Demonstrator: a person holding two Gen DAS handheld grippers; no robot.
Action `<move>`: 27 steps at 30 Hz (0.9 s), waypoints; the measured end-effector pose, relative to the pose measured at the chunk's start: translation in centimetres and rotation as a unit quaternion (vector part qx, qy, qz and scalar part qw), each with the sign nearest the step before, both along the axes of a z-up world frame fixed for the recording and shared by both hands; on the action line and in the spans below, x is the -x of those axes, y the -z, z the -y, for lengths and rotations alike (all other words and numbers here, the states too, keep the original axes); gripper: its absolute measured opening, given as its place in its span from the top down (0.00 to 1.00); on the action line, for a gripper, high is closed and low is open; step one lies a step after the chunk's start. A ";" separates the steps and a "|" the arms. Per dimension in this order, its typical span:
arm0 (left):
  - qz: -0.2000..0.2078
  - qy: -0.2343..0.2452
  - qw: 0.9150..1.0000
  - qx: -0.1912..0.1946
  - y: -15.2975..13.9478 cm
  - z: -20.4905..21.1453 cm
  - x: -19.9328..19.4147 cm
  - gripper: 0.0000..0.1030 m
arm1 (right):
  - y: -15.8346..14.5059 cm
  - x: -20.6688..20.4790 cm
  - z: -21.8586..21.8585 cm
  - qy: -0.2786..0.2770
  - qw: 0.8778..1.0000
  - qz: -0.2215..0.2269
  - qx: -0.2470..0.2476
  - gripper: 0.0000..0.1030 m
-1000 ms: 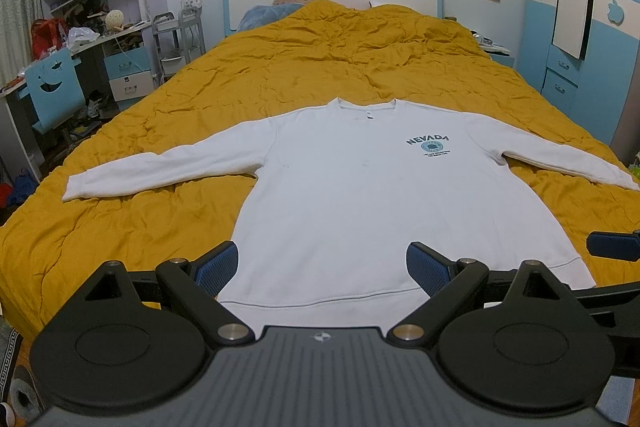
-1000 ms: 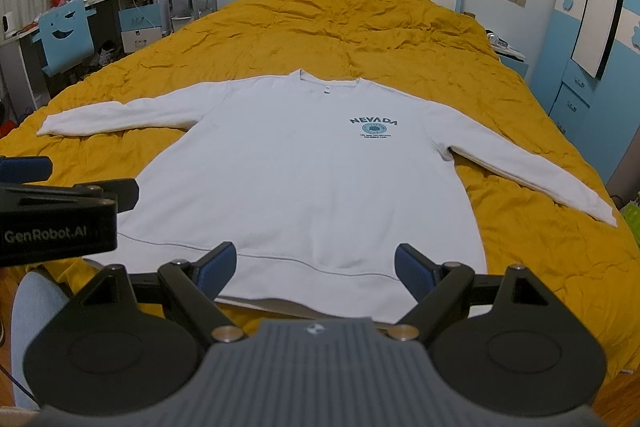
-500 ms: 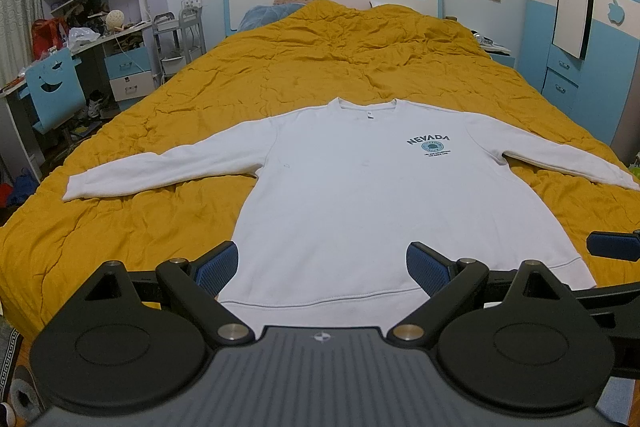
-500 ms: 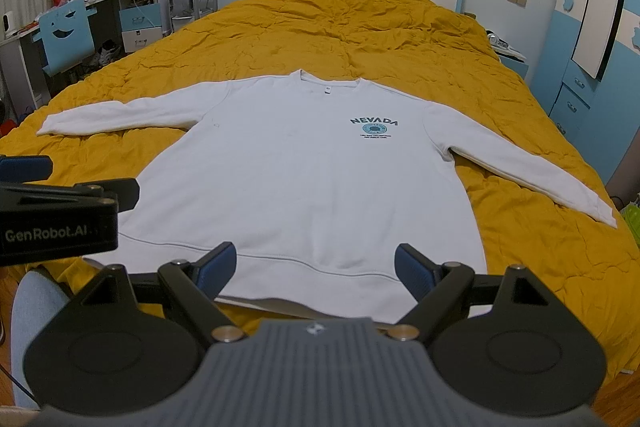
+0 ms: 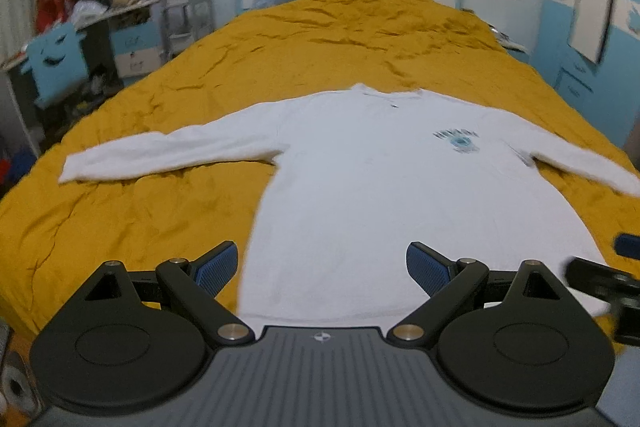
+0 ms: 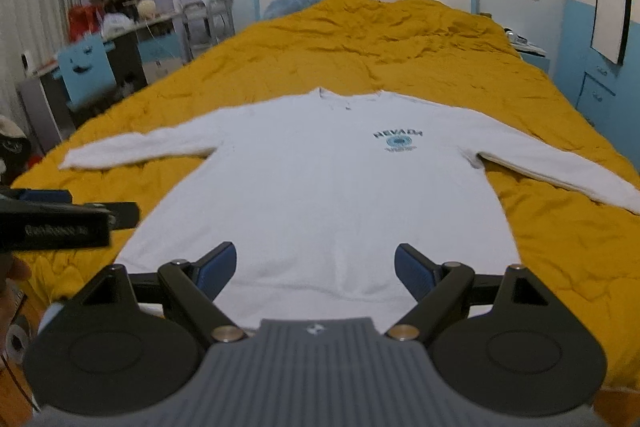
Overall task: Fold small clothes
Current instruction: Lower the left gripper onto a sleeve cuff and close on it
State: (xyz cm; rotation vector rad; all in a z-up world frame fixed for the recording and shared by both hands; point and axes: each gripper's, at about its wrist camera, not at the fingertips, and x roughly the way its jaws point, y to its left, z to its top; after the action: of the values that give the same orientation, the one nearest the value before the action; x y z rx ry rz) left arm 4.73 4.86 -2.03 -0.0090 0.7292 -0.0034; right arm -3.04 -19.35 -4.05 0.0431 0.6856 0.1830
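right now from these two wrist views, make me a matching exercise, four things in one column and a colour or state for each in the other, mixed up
Things
1. sweatshirt
2. bedspread
3. left gripper
4. chair

Descriptions
A. open, holding nothing
B. light blue, with a face cut out
C. white, spread flat with sleeves out
D. mustard yellow, wrinkled

Pairs: 1-C, 2-D, 3-A, 4-B

White sweatshirt (image 6: pixel 332 195) lies flat, sleeves spread, on yellow bedspread (image 6: pixel 400 43) (chest print reads NEVADA). Right gripper (image 6: pixel 315 265) hovers above hem, jaws wide apart, empty.
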 end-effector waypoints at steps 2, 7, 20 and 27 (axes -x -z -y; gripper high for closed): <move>0.007 -0.024 1.000 0.013 0.4 -2.2 -1.3 0.00 | 0.4 -0.9 0.6 -0.011 1.000 0.021 -0.007 0.20; 0.018 -0.072 0.995 0.063 1.9 -9.0 -5.4 0.00 | 1.6 -5.0 1.9 -0.005 1.000 0.030 -0.001 0.20; 0.029 -0.336 0.917 0.213 8.4 -33.8 -13.1 0.14 | 4.7 -18.6 -0.4 -0.004 1.000 -0.026 -0.014 0.20; 0.056 -0.408 0.864 0.289 11.6 -40.3 -15.2 0.22 | 6.1 -24.6 -4.3 -0.030 0.999 -0.031 -0.017 0.21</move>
State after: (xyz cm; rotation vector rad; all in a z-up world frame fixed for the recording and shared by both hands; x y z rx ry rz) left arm 19.92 45.13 -13.68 -0.8907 0.5393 0.5883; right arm 21.56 -15.02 -10.19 0.0609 0.7470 0.2523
